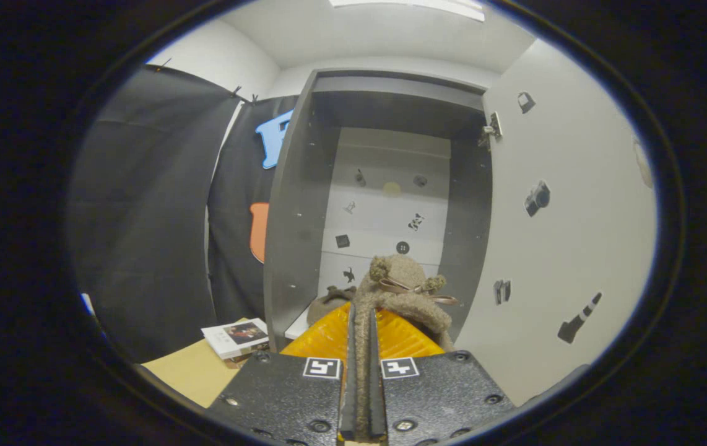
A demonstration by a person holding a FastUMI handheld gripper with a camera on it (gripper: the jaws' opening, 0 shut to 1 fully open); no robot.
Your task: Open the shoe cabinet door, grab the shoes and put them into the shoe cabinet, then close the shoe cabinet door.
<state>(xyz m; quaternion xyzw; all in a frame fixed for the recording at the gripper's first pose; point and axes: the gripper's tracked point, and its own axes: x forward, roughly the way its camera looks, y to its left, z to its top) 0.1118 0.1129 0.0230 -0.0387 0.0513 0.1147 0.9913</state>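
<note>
Fuzzy tan fleece fills the narrow gap between the fingers [363,347]: they are pressed together on the rim of a plush shoe [403,291], both pads squeezing the thin fleece edge. The shoe rises just ahead of the fingers, its rounded top carrying a thin ribbon bow [412,288] and small pompoms. Beyond it stands the shoe cabinet [294,217], dark grey in its side walls and top, with a pale back panel dotted with small dark stickers. Its door [551,235] is swung wide open to the right of the fingers, white on the inner face, with a metal hinge [491,129] at the upper corner and more small stickers scattered over it. Low inside the cabinet, just to the left of the held shoe, a second brown shoe [330,301] lies on the bottom shelf. Left of the fingers, outside the cabinet, a booklet [236,336] rests on a yellowish table [189,371].
</note>
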